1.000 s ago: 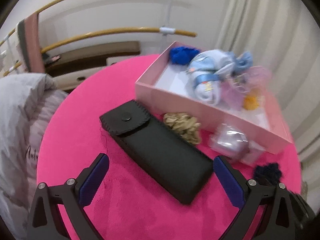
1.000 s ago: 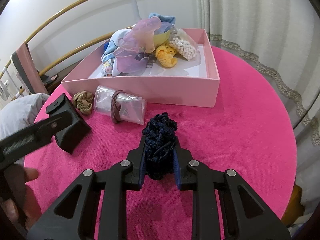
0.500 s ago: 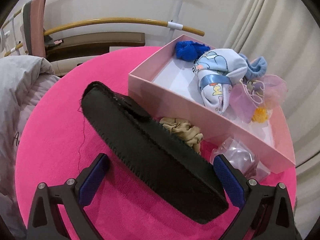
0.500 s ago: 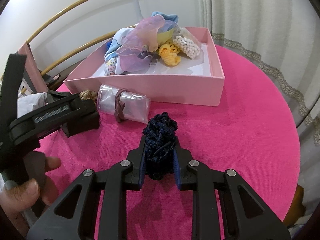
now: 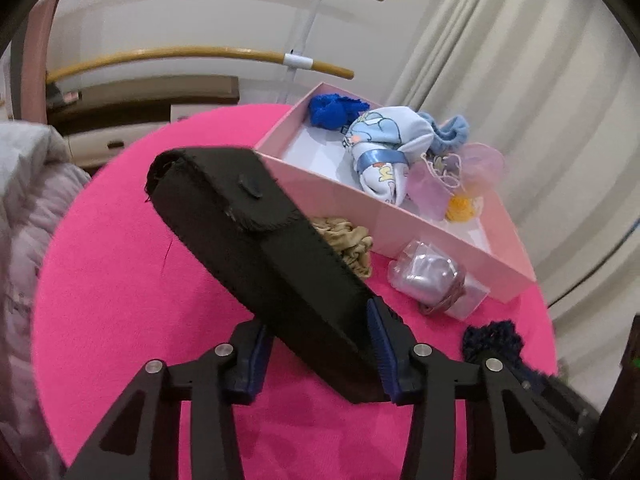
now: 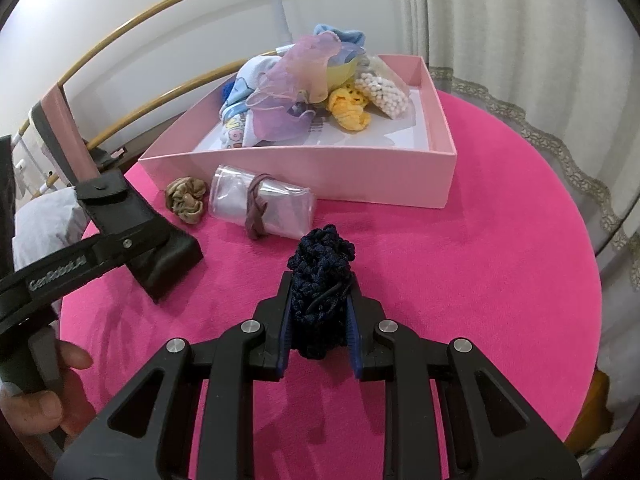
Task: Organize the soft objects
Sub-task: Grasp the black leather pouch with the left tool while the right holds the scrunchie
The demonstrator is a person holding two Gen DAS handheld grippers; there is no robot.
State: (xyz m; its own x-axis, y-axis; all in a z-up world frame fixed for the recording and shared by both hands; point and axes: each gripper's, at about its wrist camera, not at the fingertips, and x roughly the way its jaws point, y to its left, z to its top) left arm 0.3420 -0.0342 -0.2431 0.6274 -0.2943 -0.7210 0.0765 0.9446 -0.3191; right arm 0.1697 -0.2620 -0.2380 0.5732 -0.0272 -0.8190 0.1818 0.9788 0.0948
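Note:
My left gripper (image 5: 320, 344) is shut on a long black pouch (image 5: 256, 236) and holds it tilted above the pink table; the pouch also shows in the right wrist view (image 6: 136, 228). My right gripper (image 6: 320, 328) is shut on a dark navy knitted scrunchie (image 6: 320, 276), also seen in the left wrist view (image 5: 494, 340). A pink box (image 6: 320, 168) at the back holds several soft items. A beige scrunchie (image 6: 186, 200) and a clear bag with a brown band (image 6: 260, 208) lie in front of the box.
The round pink table (image 6: 500, 260) ends close on the right, with curtains (image 6: 520, 20) beyond. A grey quilt (image 5: 28, 200) lies off the table's left edge. Wooden rails (image 5: 200, 54) run along the wall behind.
My left gripper closed on the black pouch and lifted it off the table, one end tipped up. My right gripper has stayed shut on the navy scrunchie.

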